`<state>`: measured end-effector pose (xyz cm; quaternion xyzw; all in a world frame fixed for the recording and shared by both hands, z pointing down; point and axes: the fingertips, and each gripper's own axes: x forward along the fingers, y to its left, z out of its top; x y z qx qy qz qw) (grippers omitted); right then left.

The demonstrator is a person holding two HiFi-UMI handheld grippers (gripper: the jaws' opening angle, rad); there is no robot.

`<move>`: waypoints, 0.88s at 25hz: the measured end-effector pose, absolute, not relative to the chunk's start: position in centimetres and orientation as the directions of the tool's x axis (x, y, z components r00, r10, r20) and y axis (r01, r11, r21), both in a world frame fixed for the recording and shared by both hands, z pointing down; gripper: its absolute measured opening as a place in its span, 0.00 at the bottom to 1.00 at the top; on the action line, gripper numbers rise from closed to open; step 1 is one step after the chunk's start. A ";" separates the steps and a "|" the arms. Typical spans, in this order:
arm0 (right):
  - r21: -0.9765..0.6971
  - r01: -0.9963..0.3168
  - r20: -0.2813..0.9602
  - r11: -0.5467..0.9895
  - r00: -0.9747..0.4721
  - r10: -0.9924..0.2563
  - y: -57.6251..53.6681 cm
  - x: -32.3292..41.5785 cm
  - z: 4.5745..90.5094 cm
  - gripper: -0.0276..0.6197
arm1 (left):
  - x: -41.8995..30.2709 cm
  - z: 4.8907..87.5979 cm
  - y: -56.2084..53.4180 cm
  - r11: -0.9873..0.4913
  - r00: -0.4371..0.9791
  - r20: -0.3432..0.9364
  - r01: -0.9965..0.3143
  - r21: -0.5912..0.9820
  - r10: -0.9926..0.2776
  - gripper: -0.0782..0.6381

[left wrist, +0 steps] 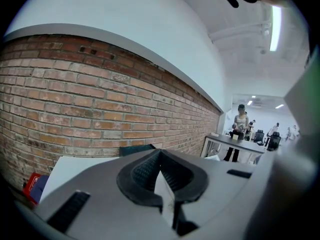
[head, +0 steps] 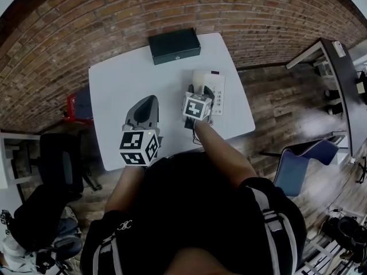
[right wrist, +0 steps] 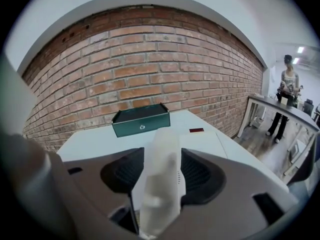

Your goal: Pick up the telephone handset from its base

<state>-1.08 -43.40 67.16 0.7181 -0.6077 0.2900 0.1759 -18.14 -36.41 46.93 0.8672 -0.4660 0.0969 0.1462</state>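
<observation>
**Close on the middle of the handset, then lift straight up**

The white plastic telephone handset lies in the cradle of its flat white telephone base, at the right side of the white rectangular table. In the right gripper view it runs lengthwise up the gap between the jaws. The black ribbed pads stand wide apart, one on each long side of it. They flank the handset closely, but I read no squeeze yet. In the head view the right gripper hangs directly over the handset and hides most of it.

The step in hand is the grasp, and the alignment looks good. The handset sits near the centre of the gap and parallel to the jaws. The pads should close evenly on its straight middle section, not on a rounded end where they could slip off. Smooth plastic will probably need a firm hold. The lift is best taken straight up until the handset clears the cradle, since a tilt could drag the light base along.

The left gripper hovers over bare table, well apart from the phone, with its fingers pressed together at the tips and nothing between them. It could steady the base if the base shifts. The dark green rectangular box at the table's far edge is well out of the way.
</observation>
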 end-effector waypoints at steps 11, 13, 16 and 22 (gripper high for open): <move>-0.032 -0.971 0.699 -0.235 0.147 -0.700 -44.4 -0.9 69.7 0.36 | -20.2 47.1 -36.2 -0.497 0.525 0.300 -0.851 0.171 -0.796 0.11; -0.033 -0.968 0.715 -0.247 0.150 -0.683 -44.5 -0.9 70.2 0.36 | -20.4 47.2 -36.2 -0.492 0.523 0.301 -0.852 0.177 -0.798 0.11; -0.057 -0.964 0.740 -0.260 0.134 -0.659 -44.5 -0.7 70.9 0.36 | -20.8 47.3 -36.0 -0.486 0.519 0.303 -0.855 0.182 -0.799 0.11; -0.084 -0.969 0.759 -0.232 0.089 -0.645 -44.7 -0.8 71.5 0.35 | -21.2 47.5 -35.8 -0.484 0.519 0.301 -0.855 0.188 -0.800 0.11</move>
